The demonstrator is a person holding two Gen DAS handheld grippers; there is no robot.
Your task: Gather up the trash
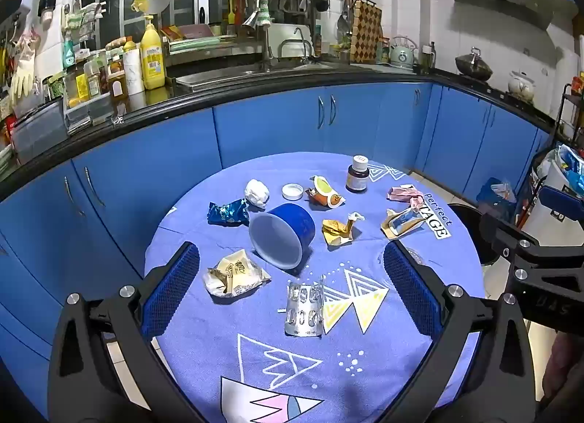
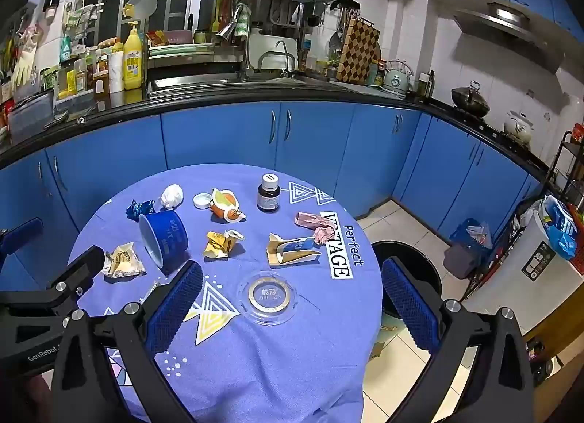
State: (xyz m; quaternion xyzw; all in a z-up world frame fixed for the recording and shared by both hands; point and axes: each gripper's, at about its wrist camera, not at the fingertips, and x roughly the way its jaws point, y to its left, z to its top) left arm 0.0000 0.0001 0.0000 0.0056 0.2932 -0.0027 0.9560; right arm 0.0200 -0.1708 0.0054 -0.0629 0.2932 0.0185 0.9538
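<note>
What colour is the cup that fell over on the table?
The tipped cup is dark blue outside, pale inside with a white rim. The left wrist view shows it best.

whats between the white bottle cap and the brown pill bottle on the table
An orange-and-yellow crumpled wrapper lies between the white cap and the brown bottle; both wrist views show it.

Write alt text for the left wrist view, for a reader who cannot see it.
An open left gripper hovers over a round table with a blue cloth strewn with trash: a tipped blue cup, crumpled wrappers, an empty pill pack, a white cap and a brown bottle. Blue kitchen cabinets stand behind.
</note>
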